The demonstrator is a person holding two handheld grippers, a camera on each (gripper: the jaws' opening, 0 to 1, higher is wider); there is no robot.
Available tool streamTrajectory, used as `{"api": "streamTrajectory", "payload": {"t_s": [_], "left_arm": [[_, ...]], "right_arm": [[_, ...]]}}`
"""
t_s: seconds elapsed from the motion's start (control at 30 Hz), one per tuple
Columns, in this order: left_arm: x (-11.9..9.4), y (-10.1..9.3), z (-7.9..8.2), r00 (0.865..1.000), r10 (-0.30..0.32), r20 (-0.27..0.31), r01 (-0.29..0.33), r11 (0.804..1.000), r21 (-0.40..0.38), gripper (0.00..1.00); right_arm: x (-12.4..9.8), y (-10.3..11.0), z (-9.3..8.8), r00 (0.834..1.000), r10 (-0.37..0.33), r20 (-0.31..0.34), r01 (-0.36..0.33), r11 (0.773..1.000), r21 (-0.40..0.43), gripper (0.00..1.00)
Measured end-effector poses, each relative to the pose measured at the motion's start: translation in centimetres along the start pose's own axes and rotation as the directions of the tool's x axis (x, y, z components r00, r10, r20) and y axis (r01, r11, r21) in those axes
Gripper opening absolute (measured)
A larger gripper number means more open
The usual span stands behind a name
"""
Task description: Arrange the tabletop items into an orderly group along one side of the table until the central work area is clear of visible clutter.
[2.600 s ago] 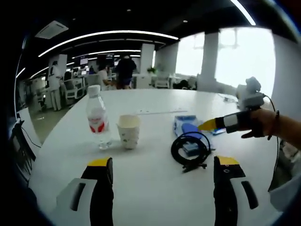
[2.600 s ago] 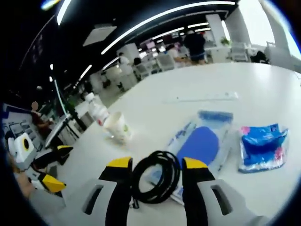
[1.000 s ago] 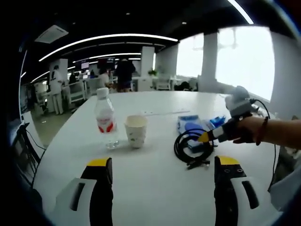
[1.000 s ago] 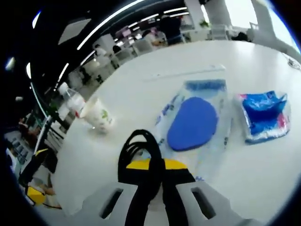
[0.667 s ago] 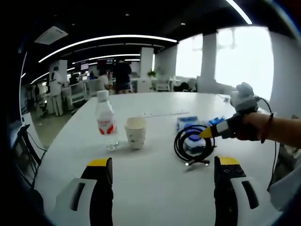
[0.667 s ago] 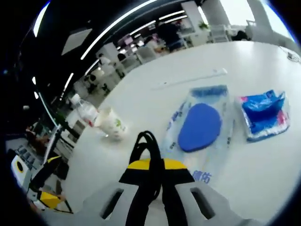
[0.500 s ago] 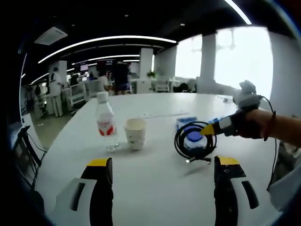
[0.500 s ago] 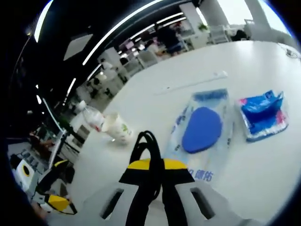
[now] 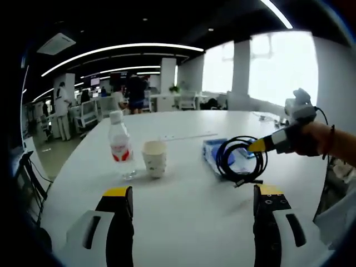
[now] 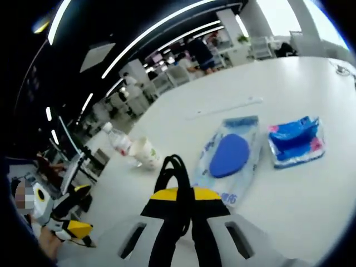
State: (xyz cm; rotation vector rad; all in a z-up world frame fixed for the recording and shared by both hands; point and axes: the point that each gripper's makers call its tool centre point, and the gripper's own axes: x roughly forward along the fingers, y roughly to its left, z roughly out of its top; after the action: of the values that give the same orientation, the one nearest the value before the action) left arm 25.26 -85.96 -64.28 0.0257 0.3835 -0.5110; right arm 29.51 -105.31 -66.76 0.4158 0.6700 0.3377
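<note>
My right gripper (image 10: 184, 196) is shut on a coiled black cable (image 10: 170, 172) and holds it above the white table (image 10: 311, 194). The left gripper view has that cable (image 9: 240, 160) hanging from the right gripper (image 9: 257, 146), held by a hand at the right. My left gripper (image 9: 189, 194) stands open over the near table with nothing between its jaws. A water bottle (image 9: 118, 146) with a red label and a paper cup (image 9: 154, 158) stand upright side by side. A clear pouch holding a blue pad (image 10: 229, 154) and a blue packet (image 10: 295, 142) lie flat.
A long white strip (image 10: 225, 108) lies farther back on the table. Beyond the far table edge are desks, chairs and people standing. The table edge curves close on the left of the left gripper view.
The right gripper closed on the black cable and lifted it off the table, carrying it up and to the right. The left gripper stayed open and nearly still.
</note>
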Motion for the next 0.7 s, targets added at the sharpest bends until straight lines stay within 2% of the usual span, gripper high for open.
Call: {"api": "streamTrajectory", "payload": {"t_s": [0.13,0.27,0.7], "left_arm": [[0.1,0.1,-0.3,1.000,0.004,-0.012,-0.004,1.000,0.006,0.89],[0.0,0.1,0.1,1.000,0.002,0.005,-0.002,1.000,0.004,0.89],[0.2,-0.5,-0.1,1.000,-0.017,-0.015,0.017,1.000,0.020,0.88]], "right_arm": [[-1.2,-0.4,0.2,1.000,0.006,0.011,-0.006,1.000,0.010,0.03],[-2.6,-0.7,0.0,1.000,-0.001,0.016,0.001,1.000,0.021,0.03],[-6.0,-2.7,-1.6,0.999,-0.030,0.018,0.029,0.998,0.054,0.03]]}}
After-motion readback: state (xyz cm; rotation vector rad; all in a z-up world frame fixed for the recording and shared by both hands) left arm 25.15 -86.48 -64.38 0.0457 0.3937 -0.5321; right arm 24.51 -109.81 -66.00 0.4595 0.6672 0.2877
